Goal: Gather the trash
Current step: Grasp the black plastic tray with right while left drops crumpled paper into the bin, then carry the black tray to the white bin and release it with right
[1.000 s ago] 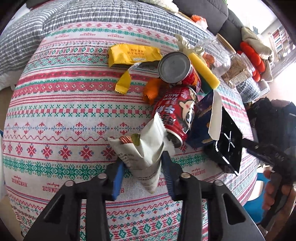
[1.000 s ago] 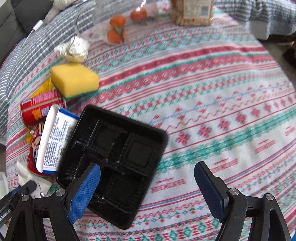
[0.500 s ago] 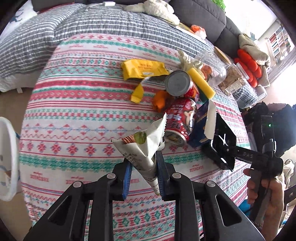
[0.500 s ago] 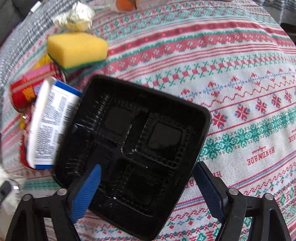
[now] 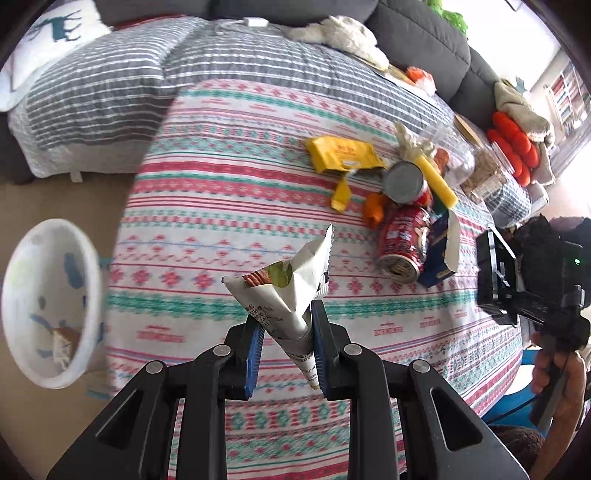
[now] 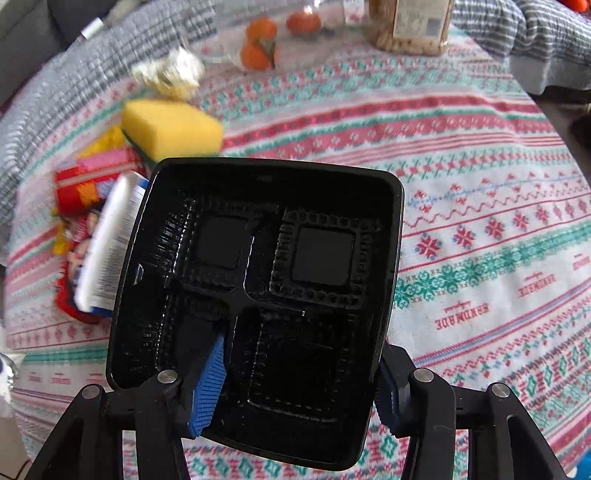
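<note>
Left claw [image 5: 286,354] clenched on a crumpled white wrapper [image 5: 291,291], both blue pads pressing its lower end; wrapper lifted clear of the counter [image 5: 221,184], which carries a patterned red/green/white cloth.

Landmark: upright red can [image 5: 402,240].
- second can [image 5: 404,182] on its side, just behind the red can, silver end facing camera
- orange scrap [image 5: 375,208] touching the red can's left side
- blue carton [image 5: 439,247] with white flap leaning on the red can's right side
- yellow packet [image 5: 343,155] behind and left of the red can, near but apart
- yellow sponge [image 6: 171,127] behind the cans, green pad underneath
- white bin [image 5: 48,306] well left of the red can, off the counter edge, some rubbish inside

Right claw [image 6: 295,384] closing on a black four-compartment tray [image 6: 266,288]: left pad inside the tray near the centre divider, right pad outside the tray's right rim. Tray tilted, right of the blue carton; can't tell whether its far edge touches the cloth. A hand [image 5: 561,384] grips the right claw's handle.

Background right-wrist view: oranges [image 6: 258,48] in clear packaging, jar [image 6: 410,26], crumpled foil [image 6: 170,75] behind the sponge.
</note>
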A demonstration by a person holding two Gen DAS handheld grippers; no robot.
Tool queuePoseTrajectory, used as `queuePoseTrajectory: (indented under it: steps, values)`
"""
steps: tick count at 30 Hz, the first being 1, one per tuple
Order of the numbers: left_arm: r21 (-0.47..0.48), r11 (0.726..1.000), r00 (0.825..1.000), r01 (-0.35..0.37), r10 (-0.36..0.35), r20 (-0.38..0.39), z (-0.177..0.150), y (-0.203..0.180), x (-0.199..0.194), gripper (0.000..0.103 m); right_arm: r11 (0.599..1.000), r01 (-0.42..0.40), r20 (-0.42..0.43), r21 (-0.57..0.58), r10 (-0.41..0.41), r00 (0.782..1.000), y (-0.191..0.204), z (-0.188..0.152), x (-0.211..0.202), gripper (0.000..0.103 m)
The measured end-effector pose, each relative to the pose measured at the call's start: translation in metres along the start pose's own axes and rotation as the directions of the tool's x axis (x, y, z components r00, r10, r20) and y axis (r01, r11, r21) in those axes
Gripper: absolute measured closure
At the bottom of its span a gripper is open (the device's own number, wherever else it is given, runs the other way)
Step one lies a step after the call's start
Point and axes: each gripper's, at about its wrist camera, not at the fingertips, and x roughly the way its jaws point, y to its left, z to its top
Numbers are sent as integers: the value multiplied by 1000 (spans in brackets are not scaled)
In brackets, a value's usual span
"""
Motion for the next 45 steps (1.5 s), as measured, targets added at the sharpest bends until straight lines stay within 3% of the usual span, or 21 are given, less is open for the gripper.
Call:
queuePoseTrajectory:
  steps: [6, 13, 19, 29, 32, 34, 35, 45]
  values:
    - [-54, 998, 999, -36, 38, 35, -5, 39, -23, 77, 997, -76, 60, -12, 76, 995, 18, -2, -25, 44]
    - [-136, 986, 992, -98, 107, 62, -13, 93, -45, 77, 984, -154, 85, -91, 162, 983, 72, -3, -36, 44]
    - [-198, 960, 976, -197, 211, 53, -19, 141, -54, 76, 964, -202, 61, -174, 215, 975, 132, -7, -25, 44]
    - [-247, 928, 955, -278, 294, 31, -23, 189, -53, 72, 921, -233, -4, -311, 244, 970, 221, -22, 4, 43]
    - [-244, 924, 948, -293, 314, 51, -23, 195, -55, 65, 912, -235, -18, -337, 244, 970, 239, -26, 11, 43]
    - [-250, 909, 932, -334, 358, 56, -20, 200, -55, 30, 906, -240, -29, -349, 246, 969, 250, -28, 16, 43]
    - [-260, 899, 925, -351, 377, 54, -20, 204, -55, 25, 903, -243, -35, -354, 247, 968, 256, -30, 19, 43]
    - [-307, 854, 895, -419, 445, 16, -41, 229, -70, 17, 874, -252, -79, -415, 241, 967, 309, -46, 42, 43]
